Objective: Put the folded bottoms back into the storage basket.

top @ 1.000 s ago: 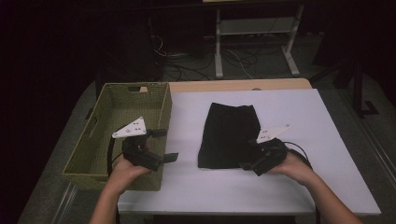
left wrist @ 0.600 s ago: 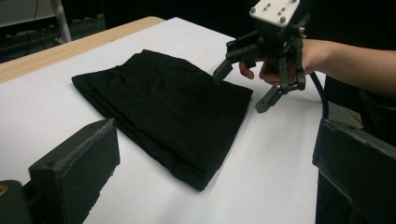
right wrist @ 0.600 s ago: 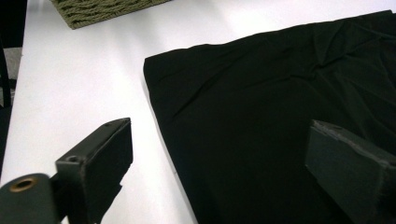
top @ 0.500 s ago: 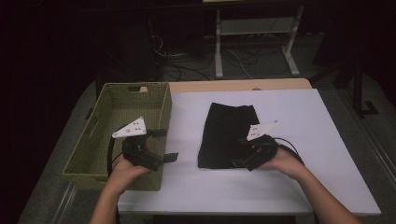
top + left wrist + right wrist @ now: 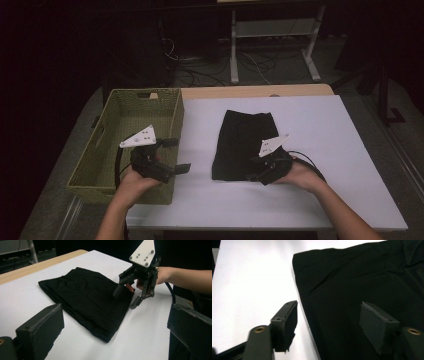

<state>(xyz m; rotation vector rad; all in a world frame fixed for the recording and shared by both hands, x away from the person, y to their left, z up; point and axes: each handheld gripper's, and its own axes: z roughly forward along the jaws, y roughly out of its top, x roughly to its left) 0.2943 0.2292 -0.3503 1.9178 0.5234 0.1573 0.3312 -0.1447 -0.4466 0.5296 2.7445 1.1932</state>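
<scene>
- Black folded garment (image 5: 243, 145) lies flat on the white table (image 5: 345, 150), near the middle, long axis running away from the person. Woven green basket (image 5: 131, 114) stands just beside the table's left edge, apart from the cloth.
- Right gripper (image 5: 260, 174) sits at the garment's near right edge. Jaws wide apart, nothing held. In the right gripper view one jaw is over bare table and the other over cloth, so the edge lies between them.
- Left gripper (image 5: 179, 155) hovers over the basket's near right corner, pointing toward the cloth. Jaws spread wide, empty.
- Risk 1: the jaws look above the fabric, not at table level. Closing from here could pinch only the top layer, and the fold would open on lifting.
- Risk 2: grip falls on one edge only. Lifted by that point alone, the garment would likely hang and drag across the table.
- Risk 3: the lower jaw may push the edge rather than slide under, bunching the cloth.
- Risk 4: the left gripper is close to the basket rim; a quick move rightward could knock it.
</scene>
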